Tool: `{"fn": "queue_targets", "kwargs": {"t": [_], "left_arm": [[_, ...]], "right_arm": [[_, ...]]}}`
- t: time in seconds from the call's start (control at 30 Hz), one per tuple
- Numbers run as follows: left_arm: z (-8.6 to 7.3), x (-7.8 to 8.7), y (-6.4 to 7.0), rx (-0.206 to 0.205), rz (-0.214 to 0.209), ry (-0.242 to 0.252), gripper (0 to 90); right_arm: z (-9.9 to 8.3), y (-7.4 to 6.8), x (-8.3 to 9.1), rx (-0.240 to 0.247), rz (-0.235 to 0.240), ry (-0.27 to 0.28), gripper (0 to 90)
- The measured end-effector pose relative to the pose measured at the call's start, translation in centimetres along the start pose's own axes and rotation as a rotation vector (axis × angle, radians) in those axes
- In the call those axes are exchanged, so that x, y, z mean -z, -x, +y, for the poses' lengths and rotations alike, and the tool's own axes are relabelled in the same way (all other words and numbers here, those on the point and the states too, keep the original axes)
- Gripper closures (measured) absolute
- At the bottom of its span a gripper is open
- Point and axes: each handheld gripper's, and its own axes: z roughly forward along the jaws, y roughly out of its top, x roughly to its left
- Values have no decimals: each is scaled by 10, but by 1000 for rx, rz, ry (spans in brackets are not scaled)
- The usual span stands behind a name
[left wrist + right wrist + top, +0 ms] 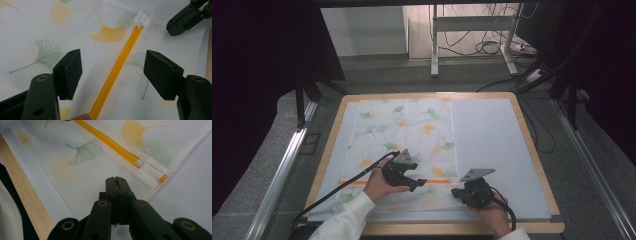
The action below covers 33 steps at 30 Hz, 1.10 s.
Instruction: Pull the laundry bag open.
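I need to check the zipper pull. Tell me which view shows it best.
The right gripper view: the white zipper pull lies close and sharp on the orange zipper. The left gripper view shows it farther off; in the high view it's too small to tell.

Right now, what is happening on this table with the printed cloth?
A person holds a gripper in each hand over a white mesh bag printed with ginkgo leaves, lying flat on the table. The left gripper is open, its jaws straddling the bag's orange zipper. The right gripper is shut and presses on the bag's corner, near the white zipper pull. The pull sits close to the zipper's end, so the zipper looks almost fully closed.
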Motion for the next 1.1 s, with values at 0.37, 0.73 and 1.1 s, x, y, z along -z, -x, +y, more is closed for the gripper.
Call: {"fn": "queue_targets", "kwargs": {"t": [0.37, 0.73, 1.1], "left_arm": [[15, -12, 5, -13, -13, -11, 346], [35, -27, 11, -28, -26, -24, 380], [47, -39, 16, -43, -32, -42, 417]], "right_arm": [[2, 4, 0, -5, 0, 3, 886], [2, 12, 4, -17, -8, 17, 886], [2, 14, 1, -22, -29, 8, 886]]}}
